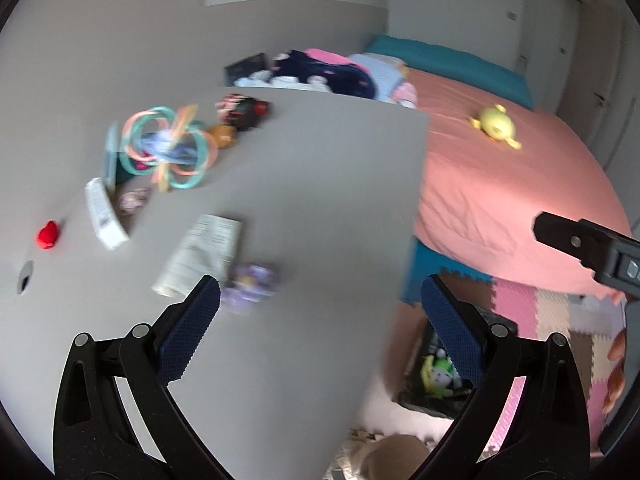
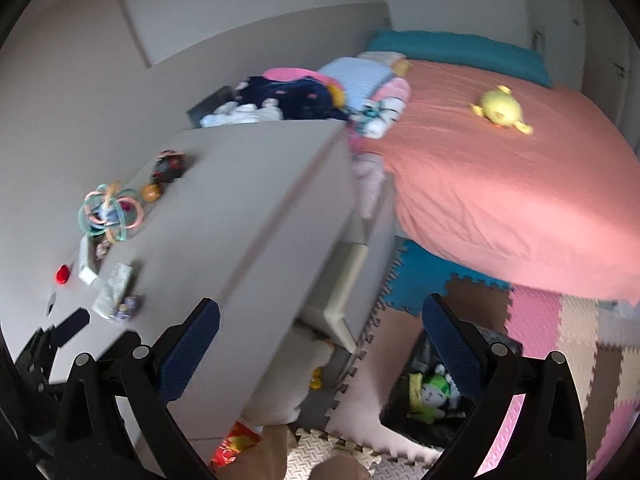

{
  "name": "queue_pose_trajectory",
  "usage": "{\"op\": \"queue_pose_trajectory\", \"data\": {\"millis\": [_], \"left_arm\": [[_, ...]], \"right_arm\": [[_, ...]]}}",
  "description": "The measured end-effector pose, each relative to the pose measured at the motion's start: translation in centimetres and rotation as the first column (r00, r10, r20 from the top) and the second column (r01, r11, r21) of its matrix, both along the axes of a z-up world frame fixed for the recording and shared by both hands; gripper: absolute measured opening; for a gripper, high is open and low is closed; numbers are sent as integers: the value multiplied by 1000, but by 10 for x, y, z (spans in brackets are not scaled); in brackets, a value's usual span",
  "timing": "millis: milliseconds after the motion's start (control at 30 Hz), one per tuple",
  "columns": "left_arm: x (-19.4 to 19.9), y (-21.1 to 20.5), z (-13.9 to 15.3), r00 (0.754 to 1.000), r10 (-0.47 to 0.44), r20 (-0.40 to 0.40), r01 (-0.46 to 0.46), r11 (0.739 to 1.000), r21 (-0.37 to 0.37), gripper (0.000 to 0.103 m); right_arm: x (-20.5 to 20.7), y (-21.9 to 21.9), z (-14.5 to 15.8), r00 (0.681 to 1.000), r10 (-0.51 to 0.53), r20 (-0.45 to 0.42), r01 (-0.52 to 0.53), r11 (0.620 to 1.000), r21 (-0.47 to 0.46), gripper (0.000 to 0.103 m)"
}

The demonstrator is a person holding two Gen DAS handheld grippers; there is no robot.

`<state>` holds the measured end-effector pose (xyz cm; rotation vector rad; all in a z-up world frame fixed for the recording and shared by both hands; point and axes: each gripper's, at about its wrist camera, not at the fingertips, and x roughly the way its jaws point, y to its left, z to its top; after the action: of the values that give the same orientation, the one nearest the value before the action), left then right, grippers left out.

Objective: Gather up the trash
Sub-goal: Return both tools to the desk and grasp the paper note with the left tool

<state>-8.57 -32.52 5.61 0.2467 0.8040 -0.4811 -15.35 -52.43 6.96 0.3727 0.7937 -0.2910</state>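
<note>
A folded white paper leaflet and a small purple wrapper lie on the grey tabletop, both blurred. My left gripper hovers open above the table with nothing between its fingers; its left fingertip is just beside the wrapper. In the right wrist view the same leaflet and wrapper sit far left. My right gripper is open and empty, over the table's edge and the floor. A black bin on the floor holds a green-and-white packet.
Toys crowd the table's far left: a pastel ring toy, a dark red toy, an orange ball, a white tube, a red piece. A pink bed with a yellow plush stands right. Foam mats cover the floor.
</note>
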Motion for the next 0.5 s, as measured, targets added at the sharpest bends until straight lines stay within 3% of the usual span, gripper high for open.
{"op": "queue_pose_trajectory", "data": {"millis": [167,367,500], "left_arm": [[31,31,1,998,62,-7,-62,998,11,91],[75,47,-13,991,102,-82,-101,995,14,76],[92,52,-27,985,96,-141,-94,995,20,50]], "right_arm": [[29,28,11,997,70,8,-70,997,-15,101],[60,57,16,989,145,-11,-146,989,-22,101],[80,75,12,983,175,-50,-177,983,-38,101]]}}
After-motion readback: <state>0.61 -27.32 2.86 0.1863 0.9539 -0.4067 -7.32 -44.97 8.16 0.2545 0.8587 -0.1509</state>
